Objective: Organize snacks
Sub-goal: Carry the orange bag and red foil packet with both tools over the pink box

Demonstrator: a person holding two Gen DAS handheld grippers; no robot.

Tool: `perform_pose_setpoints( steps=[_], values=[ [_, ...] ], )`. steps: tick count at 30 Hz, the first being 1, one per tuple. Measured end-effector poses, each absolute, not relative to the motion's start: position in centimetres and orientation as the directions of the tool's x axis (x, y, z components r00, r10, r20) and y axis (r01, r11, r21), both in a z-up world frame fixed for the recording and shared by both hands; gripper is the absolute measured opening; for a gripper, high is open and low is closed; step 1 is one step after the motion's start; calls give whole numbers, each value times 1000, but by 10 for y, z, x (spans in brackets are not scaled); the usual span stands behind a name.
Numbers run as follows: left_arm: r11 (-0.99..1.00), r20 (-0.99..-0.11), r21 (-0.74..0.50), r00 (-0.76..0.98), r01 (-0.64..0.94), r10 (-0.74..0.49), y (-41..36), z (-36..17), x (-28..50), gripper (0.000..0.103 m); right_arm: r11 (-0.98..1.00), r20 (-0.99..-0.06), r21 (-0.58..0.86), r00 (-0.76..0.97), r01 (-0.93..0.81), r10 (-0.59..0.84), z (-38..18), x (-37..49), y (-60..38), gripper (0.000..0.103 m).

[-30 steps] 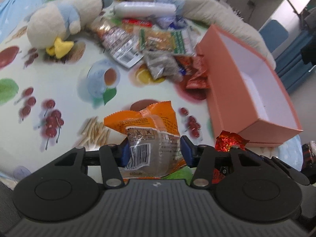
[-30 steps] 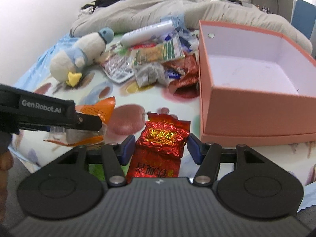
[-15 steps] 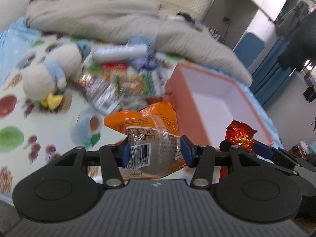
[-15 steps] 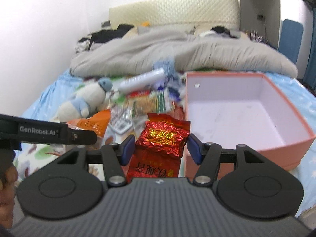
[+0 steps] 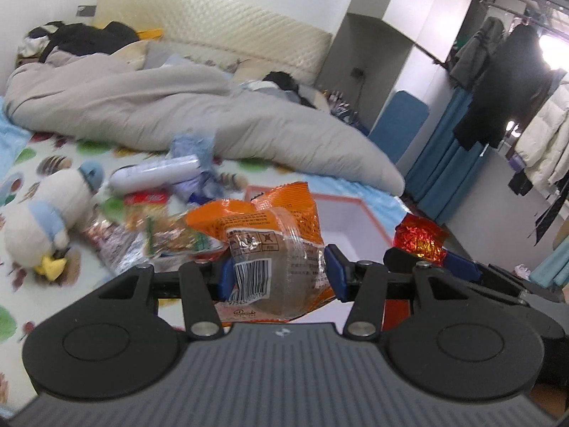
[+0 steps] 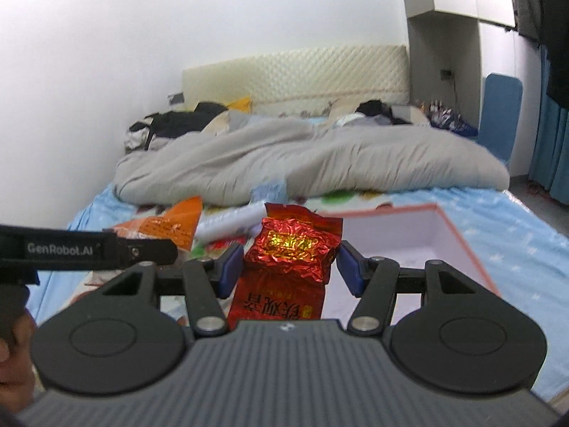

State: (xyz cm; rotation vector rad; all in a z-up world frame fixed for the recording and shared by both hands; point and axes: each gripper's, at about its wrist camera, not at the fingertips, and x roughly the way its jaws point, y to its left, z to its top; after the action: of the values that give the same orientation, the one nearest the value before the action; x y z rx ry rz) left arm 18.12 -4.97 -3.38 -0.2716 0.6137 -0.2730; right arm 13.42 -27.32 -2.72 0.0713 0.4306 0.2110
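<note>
Left wrist view is showing the left gripper point(image 5: 277, 274) pinching an orange packet point(image 5: 274, 245) between its blue pads, and the whole scene is tilting: a second ago the camera was looking down on the printed sheet and the snack pile point(image 5: 149, 227), while now it is looking out over the grey duvet point(image 5: 185, 106) toward the headboard, so the packet is being lifted clear of the bed. Behind the packet the pink box point(image 5: 359, 220) is peeking out, and the red foil pack point(image 5: 419, 238) is hanging just to the right; the plush duck point(image 5: 46, 220) is lying left of the pile. Right wrist view is showing the right gripper point(image 6: 288, 267) clamping that red foil pack point(image 6: 291, 249), likewise raised from the sheet where it was lying a second ago, with the open box point(image 6: 455, 235) now sitting low and to the right of it and apparently with nothing in it. Both snacks are being carried at once, so the next stage is probably dropping them into the box; that part is not yet done.
</note>
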Motion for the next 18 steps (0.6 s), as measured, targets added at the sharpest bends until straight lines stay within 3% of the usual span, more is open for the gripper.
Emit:
perform_pose_setpoints(
  steps=[6,18],
  values=[
    [920,-507,-331,782,210,-361,-89,-20,201,56,980,-404,105,893,-168,196,-22,151,-303,60],
    [919,-661,-288,638,270,-395,-168,-91,299,56,989,-566,141,815,-52,123,-99,215,-362,60]
  ],
)
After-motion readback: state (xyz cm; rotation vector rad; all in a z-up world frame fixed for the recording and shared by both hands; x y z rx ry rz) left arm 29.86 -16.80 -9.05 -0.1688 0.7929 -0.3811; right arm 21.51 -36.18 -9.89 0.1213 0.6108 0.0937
